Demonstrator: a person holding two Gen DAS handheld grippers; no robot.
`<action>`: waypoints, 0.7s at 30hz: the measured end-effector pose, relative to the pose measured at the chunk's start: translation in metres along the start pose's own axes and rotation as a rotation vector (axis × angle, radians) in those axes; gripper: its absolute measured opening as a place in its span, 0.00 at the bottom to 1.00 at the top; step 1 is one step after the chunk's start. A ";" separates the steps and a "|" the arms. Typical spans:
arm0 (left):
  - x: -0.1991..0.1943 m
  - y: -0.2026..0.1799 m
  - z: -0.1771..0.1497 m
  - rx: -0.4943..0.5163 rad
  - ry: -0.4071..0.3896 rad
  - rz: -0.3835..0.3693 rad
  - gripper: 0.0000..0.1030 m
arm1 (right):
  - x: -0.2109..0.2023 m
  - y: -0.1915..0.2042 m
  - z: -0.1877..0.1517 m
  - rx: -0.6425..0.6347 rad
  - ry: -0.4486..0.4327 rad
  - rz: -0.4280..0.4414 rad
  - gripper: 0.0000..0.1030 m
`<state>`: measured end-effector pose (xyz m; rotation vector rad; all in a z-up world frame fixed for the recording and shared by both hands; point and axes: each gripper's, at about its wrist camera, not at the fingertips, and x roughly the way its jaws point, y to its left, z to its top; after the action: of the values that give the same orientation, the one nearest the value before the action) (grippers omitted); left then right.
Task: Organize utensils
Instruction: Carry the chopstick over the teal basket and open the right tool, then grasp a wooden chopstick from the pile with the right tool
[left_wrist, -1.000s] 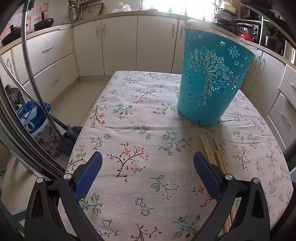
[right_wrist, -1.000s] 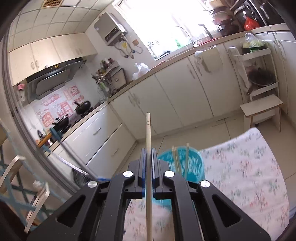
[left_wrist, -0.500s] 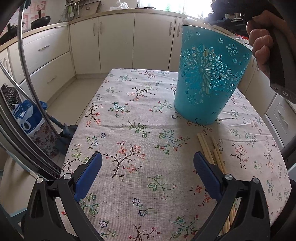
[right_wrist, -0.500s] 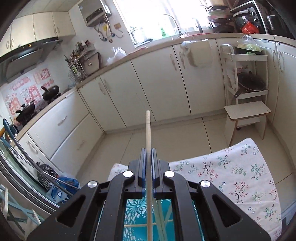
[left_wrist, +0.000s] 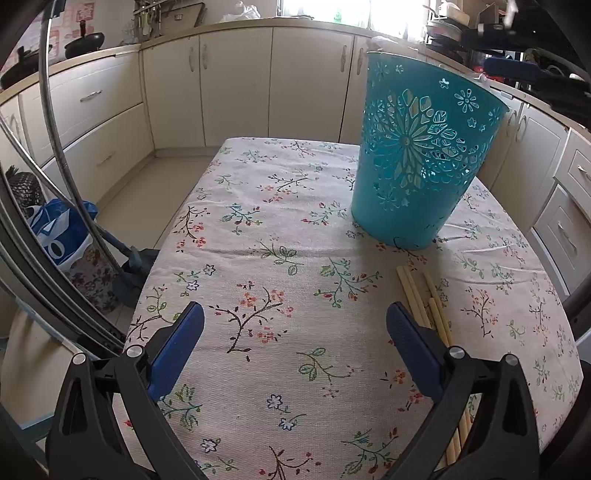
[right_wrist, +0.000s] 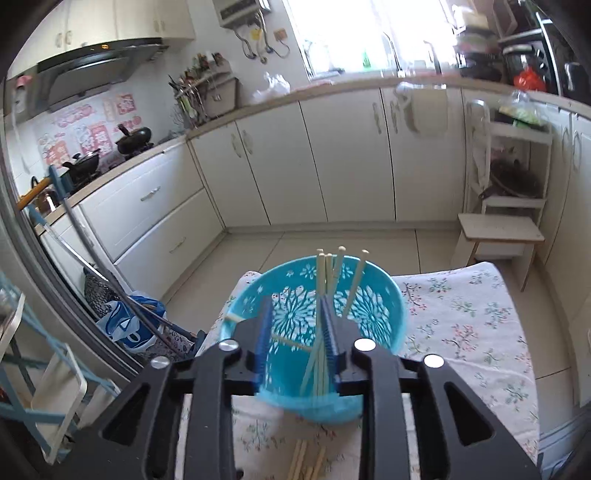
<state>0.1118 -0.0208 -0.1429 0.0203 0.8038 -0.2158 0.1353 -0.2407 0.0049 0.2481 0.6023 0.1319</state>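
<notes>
A teal cut-out basket (left_wrist: 421, 158) stands on the floral tablecloth (left_wrist: 280, 258). From above it (right_wrist: 388, 295) holds several wooden chopsticks (right_wrist: 325, 273) that lean on its far wall. My right gripper (right_wrist: 295, 314) hovers over the basket's near rim, jaws apart and empty. More chopsticks (left_wrist: 424, 299) lie on the cloth in front of the basket, also in the right wrist view (right_wrist: 306, 461). My left gripper (left_wrist: 295, 325) is open and empty low over the cloth, its right finger beside those loose chopsticks.
Cream kitchen cabinets (left_wrist: 236, 81) ring the table. A blue bag (left_wrist: 55, 236) and a mop lean at the left, beyond the table edge. A white step stool (right_wrist: 498, 232) stands on the floor at the right.
My right gripper has opened and let go of the chopstick, which now stands in the basket. The right view has tipped down over the basket. The left gripper has hardly moved.
</notes>
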 end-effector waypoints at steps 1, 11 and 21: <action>0.000 0.000 0.000 0.000 0.000 0.002 0.92 | -0.017 -0.001 -0.010 -0.003 -0.017 -0.003 0.34; -0.003 -0.001 -0.001 0.006 -0.009 0.015 0.92 | -0.096 -0.013 -0.166 0.070 0.131 -0.088 0.37; -0.004 -0.002 -0.002 0.006 -0.018 0.025 0.92 | -0.094 -0.014 -0.213 0.104 0.244 -0.105 0.37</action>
<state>0.1073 -0.0214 -0.1413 0.0336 0.7849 -0.1945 -0.0634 -0.2314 -0.1170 0.3032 0.8641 0.0295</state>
